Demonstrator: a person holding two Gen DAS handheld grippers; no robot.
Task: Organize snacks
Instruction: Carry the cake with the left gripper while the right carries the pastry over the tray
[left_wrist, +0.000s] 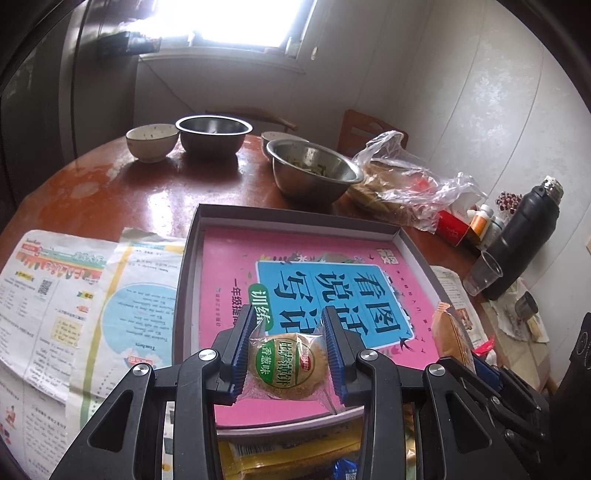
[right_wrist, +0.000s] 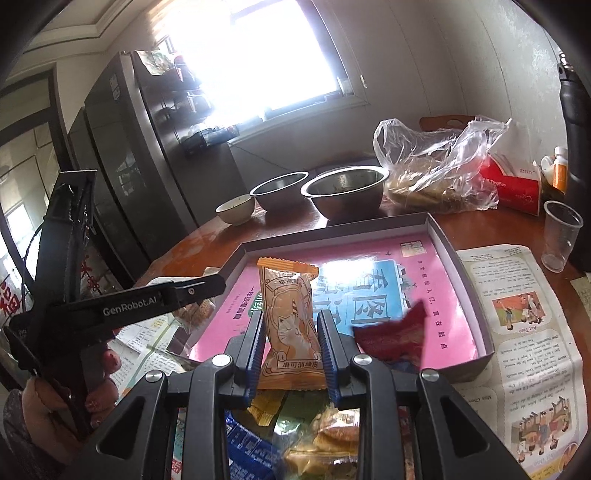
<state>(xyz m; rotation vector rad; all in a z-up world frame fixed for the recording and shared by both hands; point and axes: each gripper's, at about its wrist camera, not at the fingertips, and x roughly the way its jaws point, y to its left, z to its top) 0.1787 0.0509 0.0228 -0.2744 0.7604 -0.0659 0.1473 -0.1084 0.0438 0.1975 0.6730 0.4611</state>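
Observation:
A shallow grey box (left_wrist: 295, 215) with a pink book lining its bottom lies on the round wooden table. My left gripper (left_wrist: 289, 325) is shut on a round biscuit (left_wrist: 282, 363) in a clear wrapper with a green label, held over the box's near edge. My right gripper (right_wrist: 291, 317) is shut on an orange packet (right_wrist: 290, 325) with a cat picture, upright over the same box (right_wrist: 458, 258). That orange packet (left_wrist: 452, 336) also shows at the right of the left wrist view. A blurred dark red wrapper (right_wrist: 391, 336) sits at the box's near right. Loose snacks (right_wrist: 295, 432) are piled under the right gripper.
Two steel bowls (left_wrist: 314, 170) (left_wrist: 213, 136) and a ceramic bowl (left_wrist: 151, 142) stand behind the box. On the right are a plastic bag (left_wrist: 402, 181), a red carton (right_wrist: 513, 184), a black flask (left_wrist: 524, 236) and a clear cup (right_wrist: 559, 236). Newspapers (left_wrist: 74, 302) flank the box.

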